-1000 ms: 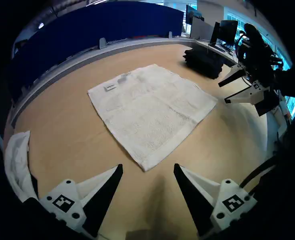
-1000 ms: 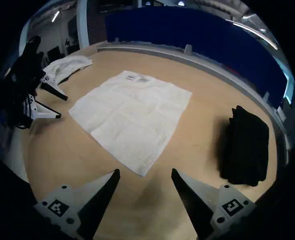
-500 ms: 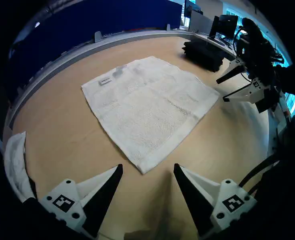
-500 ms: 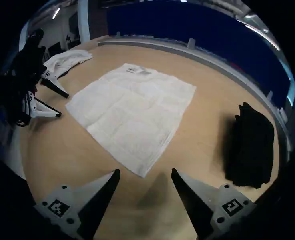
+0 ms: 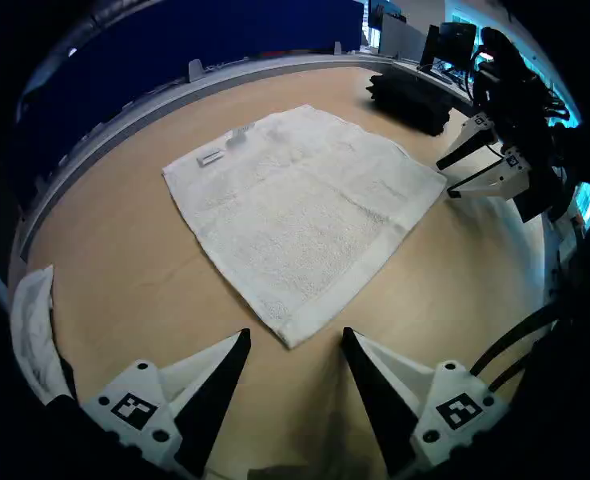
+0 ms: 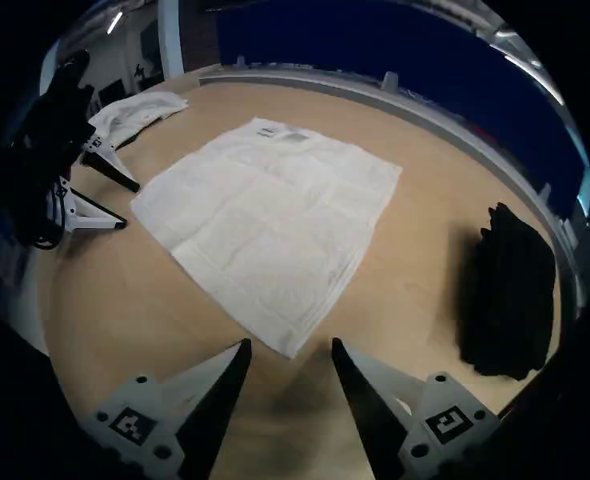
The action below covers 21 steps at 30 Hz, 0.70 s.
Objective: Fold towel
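Observation:
A white towel lies spread flat on the wooden table, a small label near its far edge. In the left gripper view my left gripper hovers open just before the towel's near corner, nothing between its fingers. The right gripper shows farther off by the towel's right corner, open. In the right gripper view the same towel lies ahead, and my right gripper stands open at its near corner. The left gripper appears at the towel's left corner, held by a dark-gloved hand.
A stack of folded black cloth sits on the table to the right. A crumpled white cloth lies at the far left. A blue partition runs along the table's back edge. Monitors stand beyond.
Both grippers have come closer to the towel's near corners and lower toward the table. Their fingers have narrowed a little. The towel has not moved.

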### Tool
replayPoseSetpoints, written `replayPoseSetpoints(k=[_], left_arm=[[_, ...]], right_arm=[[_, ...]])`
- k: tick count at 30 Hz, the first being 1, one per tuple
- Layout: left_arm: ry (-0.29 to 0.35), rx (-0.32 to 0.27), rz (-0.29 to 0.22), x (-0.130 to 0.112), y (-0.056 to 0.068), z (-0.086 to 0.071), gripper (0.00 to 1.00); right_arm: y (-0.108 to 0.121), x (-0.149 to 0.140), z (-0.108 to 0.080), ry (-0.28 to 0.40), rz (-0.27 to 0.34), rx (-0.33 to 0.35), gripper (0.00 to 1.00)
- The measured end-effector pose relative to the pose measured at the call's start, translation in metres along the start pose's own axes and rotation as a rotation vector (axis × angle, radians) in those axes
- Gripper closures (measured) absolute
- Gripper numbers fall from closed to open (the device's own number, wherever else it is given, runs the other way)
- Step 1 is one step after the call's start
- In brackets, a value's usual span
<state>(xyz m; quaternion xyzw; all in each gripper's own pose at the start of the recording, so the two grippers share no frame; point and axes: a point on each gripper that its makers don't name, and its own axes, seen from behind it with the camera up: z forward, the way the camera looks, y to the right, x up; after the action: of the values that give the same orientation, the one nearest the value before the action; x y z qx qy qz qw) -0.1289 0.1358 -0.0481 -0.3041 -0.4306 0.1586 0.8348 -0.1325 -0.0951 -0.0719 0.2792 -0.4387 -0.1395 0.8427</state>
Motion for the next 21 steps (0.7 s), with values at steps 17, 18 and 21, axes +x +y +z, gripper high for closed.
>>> replayPoseSetpoints(k=[17, 18, 21], left_arm=[[-0.005, 0.002, 0.003, 0.0008, 0.004, 0.0005, 0.4], [-0.006, 0.002, 0.003, 0.001, 0.004, 0.0006, 0.41], [-0.008, 0.002, 0.006, 0.0015, 0.0041, 0.0009, 0.45]], right_arm=[[-0.0026, -0.0009, 0.003, -0.004, 0.014, -0.005, 0.59], [-0.0027, -0.0007, 0.0029, -0.004, 0.015, -0.005, 0.62], [-0.0028, -0.0003, 0.0025, -0.003, 0.018, -0.003, 0.7]])
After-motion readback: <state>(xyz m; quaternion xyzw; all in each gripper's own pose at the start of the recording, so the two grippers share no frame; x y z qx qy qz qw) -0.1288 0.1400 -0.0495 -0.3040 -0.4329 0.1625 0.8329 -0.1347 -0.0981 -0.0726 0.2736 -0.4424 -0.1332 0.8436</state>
